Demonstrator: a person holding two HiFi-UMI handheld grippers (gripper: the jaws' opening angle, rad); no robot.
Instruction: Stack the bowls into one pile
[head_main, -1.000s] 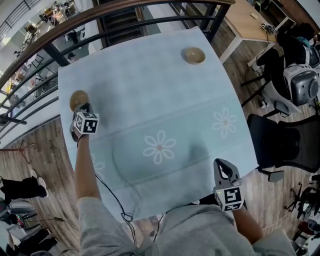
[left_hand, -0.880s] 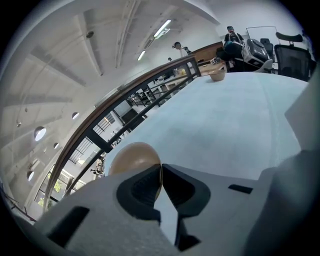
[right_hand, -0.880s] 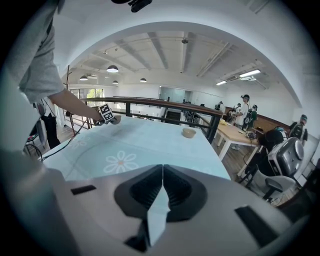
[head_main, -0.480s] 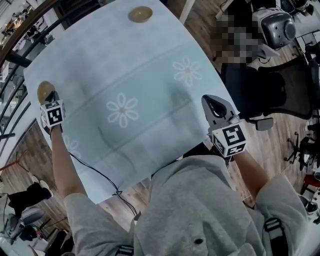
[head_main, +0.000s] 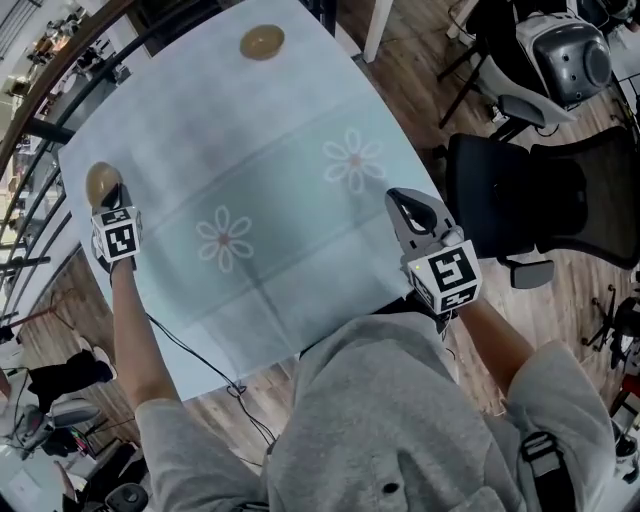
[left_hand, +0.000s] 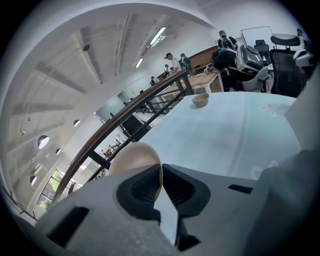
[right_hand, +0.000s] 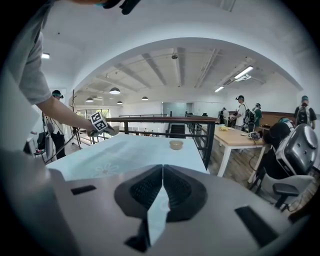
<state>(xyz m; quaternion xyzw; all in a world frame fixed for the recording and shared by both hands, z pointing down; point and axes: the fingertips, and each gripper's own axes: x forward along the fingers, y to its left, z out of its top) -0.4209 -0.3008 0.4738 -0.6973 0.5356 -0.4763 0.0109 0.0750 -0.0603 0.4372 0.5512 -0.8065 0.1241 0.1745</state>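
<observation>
Tan bowl (head_main: 98, 182), rim pinched in my left fingers (left_hand: 136, 189): carrying step.
Next, nest it in the far bowl (head_main: 261, 42); right fingers (right_hand: 145, 190) pressed together, empty.

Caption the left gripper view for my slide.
Left claw pinches a tan bowl by its rim; second bowl sits across the tablecloth.

Grey short-sleeved shirt (head_main: 390, 430); grey right tongs (head_main: 405, 205) with marker cube (head_main: 445, 282).

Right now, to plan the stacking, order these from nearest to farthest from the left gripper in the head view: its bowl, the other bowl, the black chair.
1. Held bowl, in the left gripper's jaws.
2. Other bowl, at the table's far corner.
3. Black chair, beyond the table's right edge.
</observation>
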